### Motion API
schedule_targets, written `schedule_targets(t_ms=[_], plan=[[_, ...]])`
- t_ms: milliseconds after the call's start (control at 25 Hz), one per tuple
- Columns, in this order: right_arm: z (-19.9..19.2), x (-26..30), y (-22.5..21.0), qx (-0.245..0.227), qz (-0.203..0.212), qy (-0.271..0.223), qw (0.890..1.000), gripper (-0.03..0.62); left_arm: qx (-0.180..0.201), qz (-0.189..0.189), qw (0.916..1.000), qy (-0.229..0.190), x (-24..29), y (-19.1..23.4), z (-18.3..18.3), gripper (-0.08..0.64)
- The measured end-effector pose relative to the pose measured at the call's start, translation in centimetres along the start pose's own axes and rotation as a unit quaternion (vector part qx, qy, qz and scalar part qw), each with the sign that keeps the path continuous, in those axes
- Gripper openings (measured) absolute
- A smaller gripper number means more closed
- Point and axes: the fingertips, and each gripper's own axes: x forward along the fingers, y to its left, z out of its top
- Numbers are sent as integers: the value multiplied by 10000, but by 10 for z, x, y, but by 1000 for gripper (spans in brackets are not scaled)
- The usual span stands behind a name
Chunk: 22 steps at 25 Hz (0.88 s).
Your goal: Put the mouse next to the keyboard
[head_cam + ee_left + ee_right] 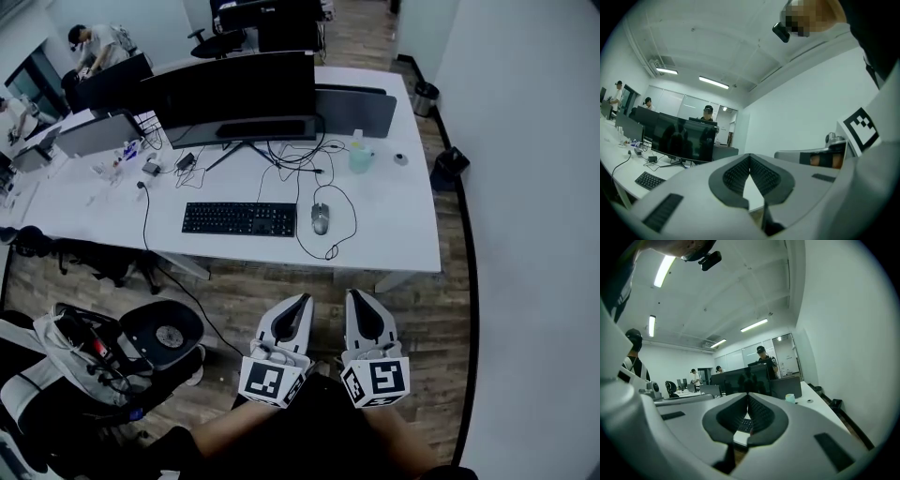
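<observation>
A grey wired mouse (321, 218) lies on the white desk (403, 225), just right of the black keyboard (239, 219). Its cable loops toward the desk's front edge. Both grippers hang low in front of the person, well short of the desk. My left gripper (305, 300) is shut with nothing in it, and my right gripper (352, 296) is shut and empty too. In the left gripper view the jaw tips (750, 155) meet, with the keyboard (649, 180) far off at lower left. The right gripper view shows its tips (748, 395) meeting, and a piece of the keyboard (744, 425) shows behind them.
A wide dark monitor (234, 92) stands behind the keyboard, with a tangle of cables (300, 155) at its foot. A pale cup (360, 157) and a small round object (400, 159) sit at the desk's right. An office chair (164, 333) stands at lower left. Other people work farther back.
</observation>
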Motion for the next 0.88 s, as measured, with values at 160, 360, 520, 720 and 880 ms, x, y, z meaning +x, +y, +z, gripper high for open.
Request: schedule_targets(t_ms=[160,360,520,720,880], plan=[[3,-24,11,-25,1,-90,10000,18,51,-98,9999,-74,-21,-18,7,3],[4,-47,21,-182,-53,-179,9997,18,88,-304,9995,-76,-31,-37,3,3],[1,-55,26,-313,-87,-95,9994,18,-55,-254,9996,-57,-35,-41,3,3],[-2,-66,35,-506,-163,-57,9986,18,88,-260,9994,-198,-48,-51,6,3],[-5,-73,41,-552,-212,-56,9982,18,172,-304,9991,-250,-55,-53,8,3]])
